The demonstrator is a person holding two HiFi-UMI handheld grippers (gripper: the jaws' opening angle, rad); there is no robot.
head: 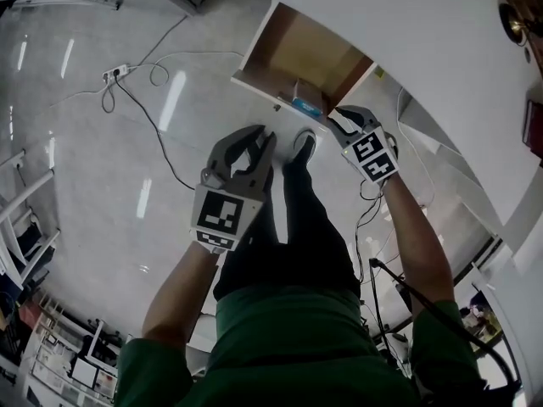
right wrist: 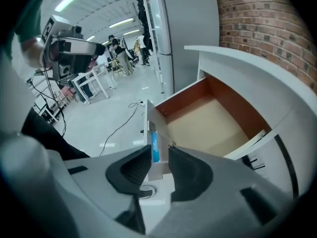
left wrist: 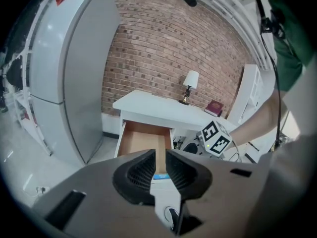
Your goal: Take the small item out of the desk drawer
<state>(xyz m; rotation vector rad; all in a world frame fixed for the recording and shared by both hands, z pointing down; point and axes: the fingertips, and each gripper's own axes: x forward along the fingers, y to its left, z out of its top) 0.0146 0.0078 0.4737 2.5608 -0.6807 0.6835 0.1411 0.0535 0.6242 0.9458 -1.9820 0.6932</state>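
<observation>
The white desk's [head: 407, 41] drawer [head: 297, 58] stands pulled out, its wooden bottom bare. A small blue item [head: 307, 106] leans upright against the inside of the drawer's front wall; it also shows as the blue item [right wrist: 155, 147] in the right gripper view and the blue item [left wrist: 159, 176] in the left gripper view. My right gripper [head: 344, 119] hangs just above and right of it, jaws open, nothing between them [right wrist: 159, 165]. My left gripper [head: 265, 136] is in front of the drawer, lower left of the item, jaws a little apart and empty [left wrist: 160, 170].
A shoe [head: 304, 147] stands on the floor just before the drawer front. A power strip with cables [head: 119, 72] lies on the floor to the left. A lamp [left wrist: 189, 83] and a book [left wrist: 214, 107] sit on the desk. A tall grey cabinet [left wrist: 74, 73] stands left of it.
</observation>
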